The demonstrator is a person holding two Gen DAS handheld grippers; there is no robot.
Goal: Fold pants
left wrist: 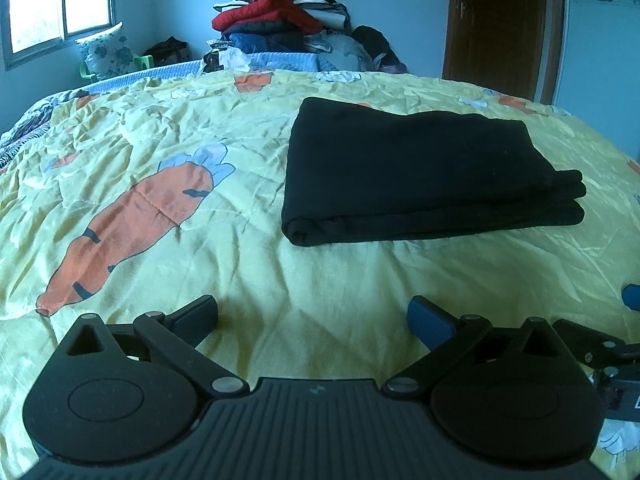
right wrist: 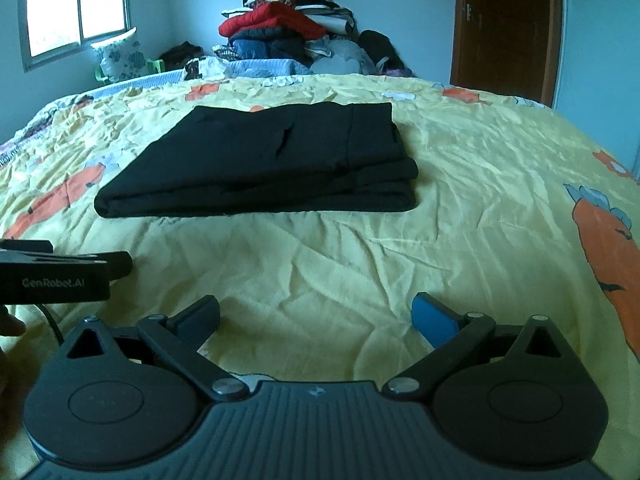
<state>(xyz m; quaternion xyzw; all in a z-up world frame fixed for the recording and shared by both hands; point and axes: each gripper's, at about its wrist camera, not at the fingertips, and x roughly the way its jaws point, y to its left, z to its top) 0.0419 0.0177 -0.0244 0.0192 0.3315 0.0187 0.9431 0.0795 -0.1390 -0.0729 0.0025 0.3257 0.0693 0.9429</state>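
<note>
Black pants [left wrist: 420,172] lie folded into a flat rectangle on the yellow carrot-print bedspread [left wrist: 200,208]. They also show in the right wrist view [right wrist: 272,160]. My left gripper [left wrist: 314,316] is open and empty, low over the bedspread, well short of the pants. My right gripper [right wrist: 316,316] is open and empty too, at about the same distance from them. The left gripper's body shows at the left edge of the right wrist view [right wrist: 60,272]. A blue fingertip [left wrist: 632,296] of the right gripper shows at the right edge of the left wrist view.
A tall pile of clothes [left wrist: 280,20] stands against the far wall behind the bed. A window [left wrist: 60,4] is at the far left, a brown door [left wrist: 500,24] at the far right. A pillow on a green chair [left wrist: 108,56] stands under the window.
</note>
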